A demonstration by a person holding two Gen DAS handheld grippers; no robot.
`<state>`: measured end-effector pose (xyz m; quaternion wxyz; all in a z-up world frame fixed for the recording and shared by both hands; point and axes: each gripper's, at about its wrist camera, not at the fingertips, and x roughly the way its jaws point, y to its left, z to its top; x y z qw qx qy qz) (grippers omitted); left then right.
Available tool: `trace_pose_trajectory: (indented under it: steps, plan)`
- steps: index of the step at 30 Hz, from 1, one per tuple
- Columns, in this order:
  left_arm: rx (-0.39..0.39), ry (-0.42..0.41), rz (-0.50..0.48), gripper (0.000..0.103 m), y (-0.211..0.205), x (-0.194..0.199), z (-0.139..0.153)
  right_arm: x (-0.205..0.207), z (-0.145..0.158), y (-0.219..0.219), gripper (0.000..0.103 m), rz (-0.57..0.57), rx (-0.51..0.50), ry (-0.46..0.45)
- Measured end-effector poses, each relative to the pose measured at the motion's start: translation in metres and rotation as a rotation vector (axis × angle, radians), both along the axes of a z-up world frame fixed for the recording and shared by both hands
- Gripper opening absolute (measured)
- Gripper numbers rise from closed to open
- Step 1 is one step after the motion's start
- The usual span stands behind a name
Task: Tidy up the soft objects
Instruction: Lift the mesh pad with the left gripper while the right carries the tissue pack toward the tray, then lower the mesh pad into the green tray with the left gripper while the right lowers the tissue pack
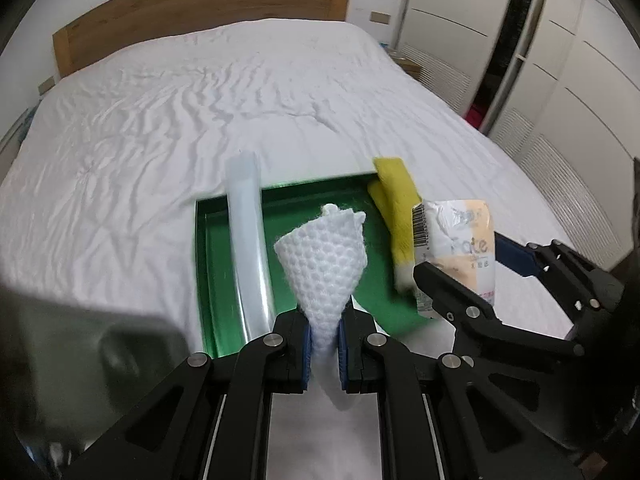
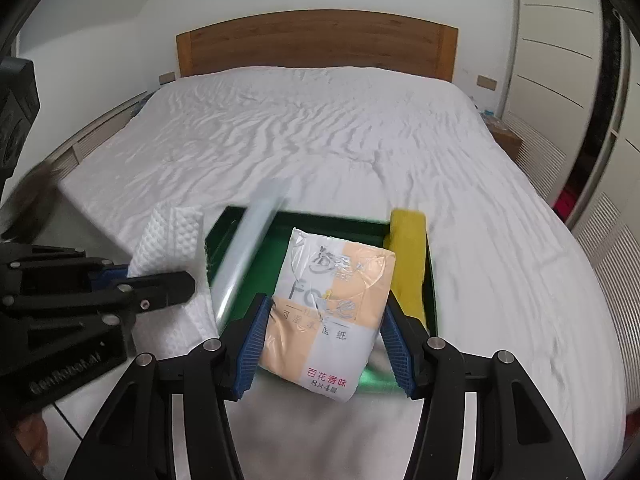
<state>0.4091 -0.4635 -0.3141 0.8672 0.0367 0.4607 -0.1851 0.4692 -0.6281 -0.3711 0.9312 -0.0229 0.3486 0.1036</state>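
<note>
The left claw (image 1: 324,350) pinches a white cloth (image 1: 322,258), light and limp; it flops, so a low hold suits it. The right claw (image 2: 322,344) clamps a tissue pack (image 2: 326,304) by its sides; it is soft, with slippery film. Both hang over the green tray (image 1: 204,264) on the bed (image 1: 180,112). A yellow sponge (image 1: 396,208) and a blurred tube (image 1: 246,240), perhaps plastic, lie there. The claws cover the near rim.

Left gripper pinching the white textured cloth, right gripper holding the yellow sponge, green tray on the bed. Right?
Not quite. The right gripper holds the tissue pack, not the yellow sponge, which lies at the green tray's right edge, as the right wrist view shows. The left gripper does pinch the white textured cloth, and the tray sits on the bed.
</note>
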Motion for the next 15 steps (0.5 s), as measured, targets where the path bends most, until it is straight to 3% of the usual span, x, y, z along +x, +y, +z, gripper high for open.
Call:
trace_pose_trajectory:
  steps: [9,15]
  plan:
    - [0.06,0.011,0.083,0.008,-0.028,0.073,-0.047,0.123,-0.062,-0.004,0.054,0.02,-0.044,0.035]
    - [0.074,0.063,0.085,0.008,-0.031,0.097,-0.07,0.167,-0.084,0.004,0.054,0.039,-0.083,0.056]
